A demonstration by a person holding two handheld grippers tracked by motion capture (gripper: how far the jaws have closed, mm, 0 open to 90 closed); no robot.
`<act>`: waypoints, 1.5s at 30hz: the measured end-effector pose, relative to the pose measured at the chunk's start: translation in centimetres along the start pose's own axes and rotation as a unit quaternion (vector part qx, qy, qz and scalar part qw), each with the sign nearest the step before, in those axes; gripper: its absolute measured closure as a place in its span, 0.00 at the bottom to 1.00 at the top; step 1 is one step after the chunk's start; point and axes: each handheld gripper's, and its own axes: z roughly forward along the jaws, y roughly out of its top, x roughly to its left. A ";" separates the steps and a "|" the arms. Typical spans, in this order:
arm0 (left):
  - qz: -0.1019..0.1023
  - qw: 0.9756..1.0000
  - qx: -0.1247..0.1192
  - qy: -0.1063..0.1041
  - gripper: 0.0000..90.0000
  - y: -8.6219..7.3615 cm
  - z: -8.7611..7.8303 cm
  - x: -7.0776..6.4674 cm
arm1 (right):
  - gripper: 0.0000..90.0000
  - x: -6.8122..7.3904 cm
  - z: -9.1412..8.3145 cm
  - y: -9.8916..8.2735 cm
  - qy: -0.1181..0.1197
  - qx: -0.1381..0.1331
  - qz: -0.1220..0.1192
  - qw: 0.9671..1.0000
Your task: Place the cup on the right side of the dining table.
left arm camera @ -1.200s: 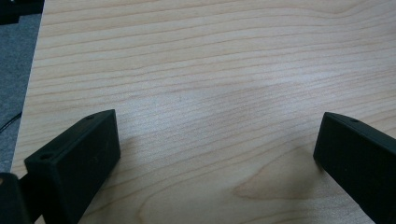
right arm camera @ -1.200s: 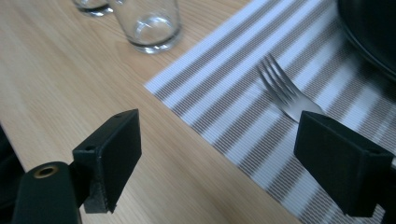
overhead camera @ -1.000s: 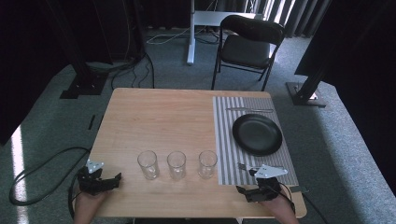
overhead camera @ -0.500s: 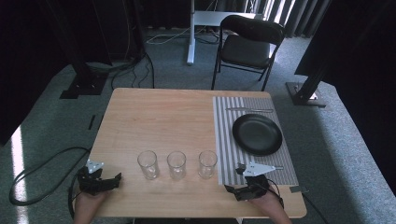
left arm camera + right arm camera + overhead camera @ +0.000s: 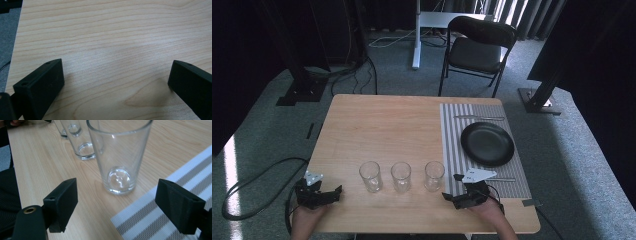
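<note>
We see the right hand-held gripper (image 5: 455, 189) slide left off the striped mat (image 5: 452, 150) toward the rightmost glass (image 5: 434, 175); its jaws have just been closing slightly, nothing between them yet.

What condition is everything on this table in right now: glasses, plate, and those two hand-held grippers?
Nearest glass: upright, empty, untouched.
Middle glass: upright, empty.
Far glass: upright, empty.
Black plate: empty, on the striped placemat.
Right hand-held gripper: open, facing the nearest glass.
Left hand-held gripper: open over bare table.
</note>
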 end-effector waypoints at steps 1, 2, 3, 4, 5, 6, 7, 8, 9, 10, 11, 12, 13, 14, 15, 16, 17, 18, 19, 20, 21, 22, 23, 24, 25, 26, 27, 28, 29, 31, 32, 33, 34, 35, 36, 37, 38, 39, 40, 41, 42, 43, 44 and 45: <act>0.001 1.000 0.000 0.000 0.01 0.0 0.0 0.0 | 0.20 0.0 0.3 0.2 0.001 0.000 -0.001 1.000; 0.001 1.000 0.000 0.000 0.01 0.0 0.0 0.0 | 0.20 0.0 0.7 0.5 0.005 0.000 -0.004 1.000; 0.001 1.000 0.000 0.000 0.01 0.0 0.0 0.0 | 0.20 0.0 0.9 0.6 0.003 -0.001 -0.006 1.000; 0.001 1.000 0.000 0.000 0.01 0.0 0.0 0.0 | 0.20 0.0 1.1 0.7 0.004 0.000 -0.005 1.000; 0.001 1.000 0.000 0.000 0.01 0.0 0.0 0.0 | 0.20 0.0 1.1 0.7 0.004 0.000 -0.005 1.000; 0.001 1.000 0.000 0.000 0.01 0.0 0.0 0.0 | 0.20 0.0 1.3 0.9 0.007 -0.001 -0.005 1.000; 0.001 1.000 0.000 0.000 0.01 0.0 0.0 0.0 | 0.20 -0.1 1.6 1.1 0.007 -0.004 -0.006 1.000; 0.001 1.000 0.000 0.000 0.01 0.0 0.0 0.0 | 0.20 -0.1 1.8 1.3 0.006 -0.006 -0.008 1.000; 0.001 1.000 0.000 0.000 0.01 0.0 0.0 0.0 | 0.20 -0.1 1.9 1.4 0.007 -0.006 -0.009 1.000; 0.001 1.000 0.000 0.000 0.01 0.0 0.0 0.0 | 0.20 -0.1 1.9 1.4 0.007 -0.006 -0.009 1.000; 0.001 1.000 0.000 0.000 0.01 0.0 0.0 0.0 | 0.20 -0.1 2.0 1.6 0.007 -0.007 -0.010 1.000; 0.001 1.000 0.000 0.000 0.01 0.0 0.0 0.0 | 0.20 -0.1 2.3 1.9 0.008 -0.010 -0.011 1.000; 0.001 1.000 0.000 0.000 0.01 0.0 0.0 0.0 | 0.20 -0.1 2.3 1.9 0.008 -0.010 -0.011 1.000; 0.001 1.000 0.000 -0.001 0.01 0.0 0.0 0.0 | 0.20 -0.1 2.5 2.1 0.007 -0.012 -0.012 1.000; 0.001 1.000 0.000 0.000 0.01 0.0 0.0 0.0 | 0.20 -0.1 2.6 2.3 0.009 -0.013 -0.012 1.000; 0.001 1.000 0.000 0.000 0.01 0.0 0.0 0.0 | 0.20 -0.1 2.6 2.3 0.009 -0.013 -0.012 1.000; 0.001 1.000 0.001 0.000 0.01 0.0 0.0 0.0 | 0.20 -0.1 2.7 2.4 0.011 -0.014 -0.013 1.000; 0.001 1.000 0.001 0.000 0.01 0.0 0.0 0.0 | 0.20 -0.1 2.7 2.4 0.011 -0.014 -0.013 1.000; 0.002 1.000 0.001 0.000 0.01 0.0 0.0 0.0 | 0.20 -0.1 2.9 2.6 0.011 -0.014 -0.015 1.000; 0.001 1.000 0.000 0.000 0.01 0.0 0.0 0.0 | 0.20 -0.1 3.1 2.8 0.012 -0.015 -0.016 1.000; 0.001 1.000 0.000 0.000 0.01 0.0 0.0 0.0 | 0.20 -0.1 3.4 3.0 0.013 -0.018 -0.015 1.000; 0.001 1.000 0.000 0.000 0.01 0.0 0.0 0.0 | 0.20 -0.1 3.4 3.0 0.013 -0.018 -0.015 1.000; 0.002 1.000 0.001 0.000 0.01 0.0 0.0 0.0 | 0.20 -0.1 3.5 3.1 0.012 -0.018 -0.018 1.000; 0.002 1.000 0.001 0.000 0.01 0.0 0.0 0.0 | 0.20 -0.1 3.5 3.1 0.012 -0.018 -0.018 1.000; 0.001 1.000 0.000 0.000 0.01 0.0 0.0 0.0 | 0.20 -0.1 3.6 3.2 0.012 -0.019 -0.017 1.000; 0.002 1.000 0.001 0.000 0.01 0.0 0.0 0.0 | 0.22 -0.2 3.8 3.4 0.012 -0.022 -0.017 1.000; 0.002 1.000 0.001 -0.001 0.01 0.0 0.0 0.0 | 0.23 -0.3 3.9 3.4 0.011 -0.023 -0.017 1.000; 0.002 1.000 0.001 0.000 0.01 0.0 0.0 0.0 | 0.23 -0.3 4.0 3.5 0.012 -0.022 -0.015 1.000; 0.001 1.000 0.000 0.000 0.01 0.0 0.0 0.0 | 0.23 -0.4 4.1 3.5 0.011 -0.023 -0.015 1.000; 0.001 1.000 0.000 0.000 0.01 0.0 0.0 0.0 | 0.24 -0.5 4.2 3.7 0.013 -0.022 -0.017 1.000; 0.001 1.000 0.000 0.000 0.01 0.0 0.0 0.0 | 0.24 -0.5 4.4 3.8 0.013 -0.023 -0.015 1.000; 0.001 1.000 0.000 0.000 0.01 0.0 0.0 0.0 | 0.25 -0.5 4.5 3.8 0.015 -0.022 -0.014 1.000; 0.001 1.000 0.000 0.000 0.01 0.0 0.0 0.0 | 0.25 -0.5 4.6 3.9 0.014 -0.021 -0.015 1.000; 0.001 1.000 0.001 0.000 0.01 0.0 0.0 0.0 | 0.25 -0.5 4.8 3.9 0.012 -0.021 -0.015 1.000; 0.001 1.000 0.001 0.000 0.01 0.0 0.0 0.0 | 0.25 -0.5 4.8 3.9 0.012 -0.021 -0.015 1.000; 0.001 1.000 0.000 0.000 0.01 0.0 0.0 0.0 | 0.25 -0.6 4.9 3.9 0.013 -0.020 -0.014 1.000; 0.002 1.000 0.001 -0.001 0.01 0.0 0.0 0.0 | 0.29 -0.5 5.2 4.0 0.008 -0.018 -0.016 1.000; 0.002 1.000 0.001 -0.001 0.01 0.0 0.0 0.0 | 0.30 -0.5 5.2 4.0 0.007 -0.017 -0.016 1.000; 0.001 1.000 0.000 0.000 0.01 0.0 0.0 0.0 | 0.30 -0.5 5.3 4.0 0.005 -0.015 -0.017 1.000; 0.001 1.000 0.000 0.000 0.01 0.0 0.0 0.0 | 0.31 -0.4 5.3 4.0 0.002 -0.014 -0.021 1.000; 0.001 1.000 0.000 0.000 0.01 0.0 0.0 0.0 | 0.31 -0.4 5.3 4.0 0.002 -0.014 -0.021 1.000; 0.001 1.000 0.000 0.000 0.01 0.0 0.0 0.0 | 0.31 -0.4 5.3 4.0 0.000 -0.012 -0.025 1.000; 0.001 1.000 0.000 0.000 0.01 0.0 0.0 0.0 | 0.32 -0.3 5.3 4.1 -0.006 -0.006 -0.031 0.999; 0.001 1.000 0.000 0.000 0.01 0.0 0.0 0.0 | 0.32 -0.2 5.3 4.2 -0.009 -0.005 -0.033 0.999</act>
